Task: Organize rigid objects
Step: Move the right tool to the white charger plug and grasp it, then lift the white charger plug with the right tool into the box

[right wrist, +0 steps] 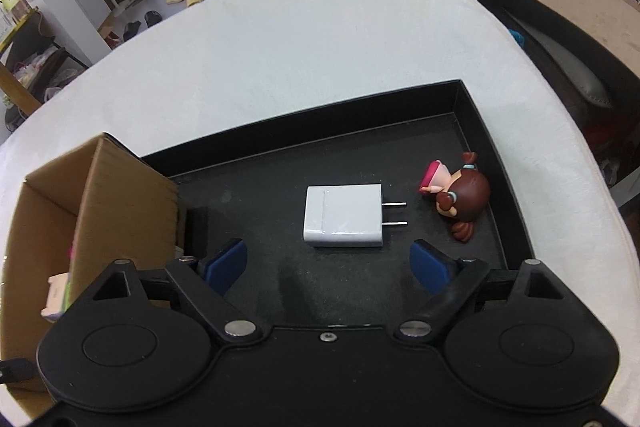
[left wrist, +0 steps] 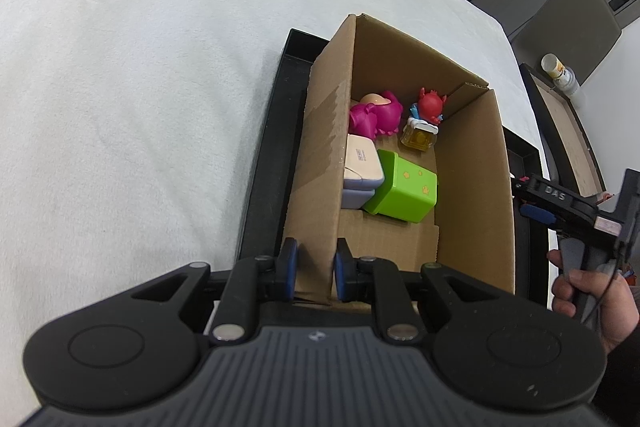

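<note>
left tool (left wrist: pixel 314 269) pinches near wall of box (left wrist: pixel 472 167), steadying it. right tool (right wrist: pixel 326 267) spread, just short of charger (right wrist: pixel 343 215) lying flat in tray (right wrist: pixel 400 107). straddle charger's sides, avoid prongs, close squarely. doll (right wrist: pixel 460 197) lies right of it.

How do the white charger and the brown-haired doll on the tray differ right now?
The white charger is a plain boxy block lying flat mid-tray; the brown-haired doll is rounded and colourful, lying on its side near the tray's right wall. The charger sits straight ahead of the open right gripper; the doll is off to the right. The charger's prongs point at the doll. Both rest on the black tray, outside the cardboard box.
</note>
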The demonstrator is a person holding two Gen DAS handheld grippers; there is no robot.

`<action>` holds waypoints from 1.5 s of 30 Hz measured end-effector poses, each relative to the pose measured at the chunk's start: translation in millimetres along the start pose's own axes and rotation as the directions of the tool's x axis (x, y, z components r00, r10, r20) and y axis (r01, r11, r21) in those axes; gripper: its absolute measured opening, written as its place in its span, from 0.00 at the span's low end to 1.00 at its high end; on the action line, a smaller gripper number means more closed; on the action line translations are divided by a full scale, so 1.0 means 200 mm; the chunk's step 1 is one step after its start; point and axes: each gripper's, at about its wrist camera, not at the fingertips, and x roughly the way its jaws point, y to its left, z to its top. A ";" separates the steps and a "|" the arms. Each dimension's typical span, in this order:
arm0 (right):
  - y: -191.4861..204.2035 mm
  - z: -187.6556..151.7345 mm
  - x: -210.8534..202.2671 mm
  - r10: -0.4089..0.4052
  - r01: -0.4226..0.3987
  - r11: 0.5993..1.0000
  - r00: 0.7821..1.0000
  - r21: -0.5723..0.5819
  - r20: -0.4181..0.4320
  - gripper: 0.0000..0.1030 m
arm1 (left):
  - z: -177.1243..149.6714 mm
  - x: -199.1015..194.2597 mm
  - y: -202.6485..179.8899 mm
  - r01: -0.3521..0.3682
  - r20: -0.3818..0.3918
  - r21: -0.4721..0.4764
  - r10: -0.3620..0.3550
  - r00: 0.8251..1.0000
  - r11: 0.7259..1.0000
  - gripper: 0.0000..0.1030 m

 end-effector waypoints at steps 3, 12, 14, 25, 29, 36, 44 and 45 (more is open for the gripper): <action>0.00 0.01 0.04 -0.024 0.024 1.000 1.000 0.005 -0.005 0.83 | 0.00 0.00 0.00 0.000 0.000 0.001 0.000 1.000 1.000 0.17; 0.05 0.02 0.11 -0.094 0.094 0.995 0.995 -0.020 0.017 0.82 | -0.01 0.00 -0.01 0.000 0.001 -0.001 0.000 1.000 1.000 0.17; 0.05 0.02 0.11 -0.118 0.119 0.992 0.993 -0.035 0.026 0.67 | -0.01 0.00 -0.01 -0.001 0.001 -0.001 0.001 1.000 1.000 0.17; 0.05 -0.02 0.02 -0.095 0.096 0.993 0.995 -0.072 0.012 0.59 | -0.01 0.01 -0.01 -0.003 -0.001 -0.003 0.003 1.000 1.000 0.17; 0.06 -0.02 -0.03 -0.078 0.079 0.995 0.997 -0.066 0.010 0.59 | -0.01 0.01 -0.01 -0.003 -0.002 -0.005 0.003 1.000 1.000 0.17; 0.07 -0.01 -0.10 -0.038 0.036 0.999 0.998 -0.037 -0.040 0.59 | -0.01 0.01 -0.01 -0.001 -0.002 -0.006 0.001 1.000 1.000 0.17; 0.09 -0.03 -0.22 -0.016 0.013 0.998 0.999 -0.058 -0.042 0.59 | 0.00 0.01 0.00 -0.001 -0.001 -0.005 0.001 1.000 1.000 0.17; 0.10 -0.03 -0.23 -0.010 0.008 0.998 0.999 -0.059 -0.039 0.59 | 0.00 0.01 0.00 -0.001 -0.001 -0.004 0.001 1.000 1.000 0.17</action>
